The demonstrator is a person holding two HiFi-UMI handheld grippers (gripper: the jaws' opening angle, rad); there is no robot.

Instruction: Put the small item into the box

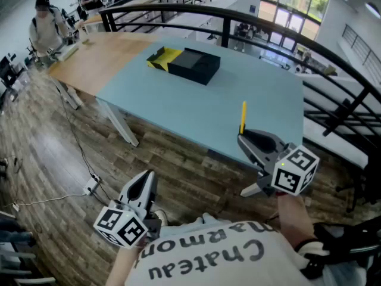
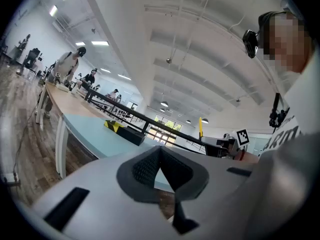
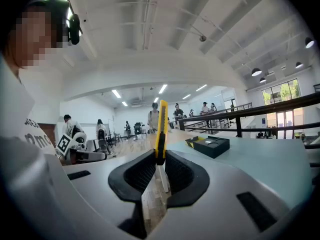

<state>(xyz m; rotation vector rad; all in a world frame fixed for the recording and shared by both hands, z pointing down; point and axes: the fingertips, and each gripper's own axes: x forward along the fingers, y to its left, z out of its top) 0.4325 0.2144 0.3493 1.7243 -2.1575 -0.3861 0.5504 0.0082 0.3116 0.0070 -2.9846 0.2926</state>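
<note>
A black box (image 1: 193, 65) with a yellow-and-black striped flap lies open on the far part of the pale blue table (image 1: 178, 109). My right gripper (image 1: 243, 138) hovers at the table's near edge, shut on a slim yellow utility knife (image 1: 243, 117) that sticks straight up from its jaws. In the right gripper view the knife (image 3: 160, 129) stands pinched between the pads, my right gripper (image 3: 159, 160) well short of the box (image 3: 210, 145). My left gripper (image 1: 147, 178) hangs low over the floor by my body, shut and empty. The left gripper (image 2: 160, 153) view shows the box (image 2: 125, 132) far off.
A wooden table (image 1: 98, 55) adjoins the blue one on the left, with people (image 1: 47, 25) working beyond it. A black railing (image 1: 268, 25) curves behind the table. A power strip and cable (image 1: 91, 187) lie on the wood floor.
</note>
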